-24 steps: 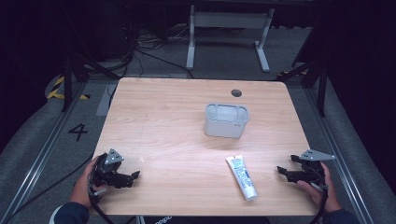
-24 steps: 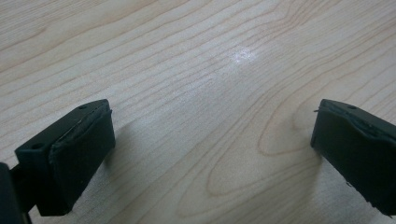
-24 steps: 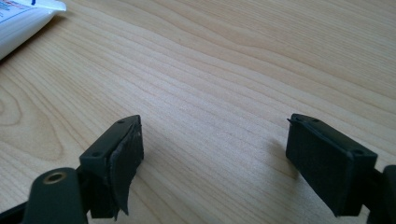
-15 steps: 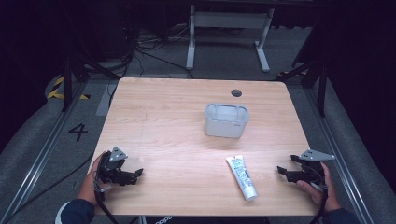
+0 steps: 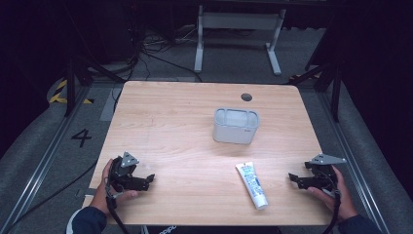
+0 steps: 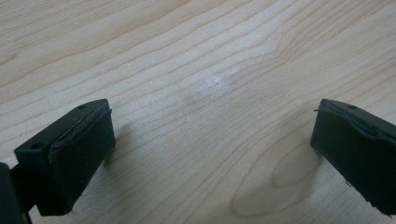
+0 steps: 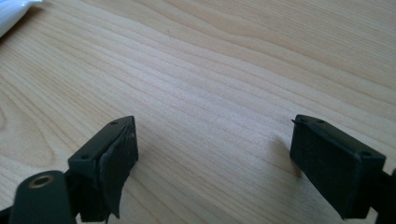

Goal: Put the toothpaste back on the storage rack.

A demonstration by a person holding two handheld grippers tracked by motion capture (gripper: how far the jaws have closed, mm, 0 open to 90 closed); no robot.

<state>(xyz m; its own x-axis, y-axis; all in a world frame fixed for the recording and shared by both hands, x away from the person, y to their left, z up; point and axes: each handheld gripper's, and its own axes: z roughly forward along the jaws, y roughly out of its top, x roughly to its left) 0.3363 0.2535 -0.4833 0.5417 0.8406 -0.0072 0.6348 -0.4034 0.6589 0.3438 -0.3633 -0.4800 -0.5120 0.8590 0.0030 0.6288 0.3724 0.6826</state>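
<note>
A wooden table [image 5: 160, 122] stands on grey floor [image 5: 44, 146] in a dark room.

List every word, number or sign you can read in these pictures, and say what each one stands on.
"4": black numeral on the grey floor left of the table.
Print on the white tube: too small and blurred to read.
Yellow and black stripes on the floor: a hazard marking, no words.
Grey container: no readable label.
</note>
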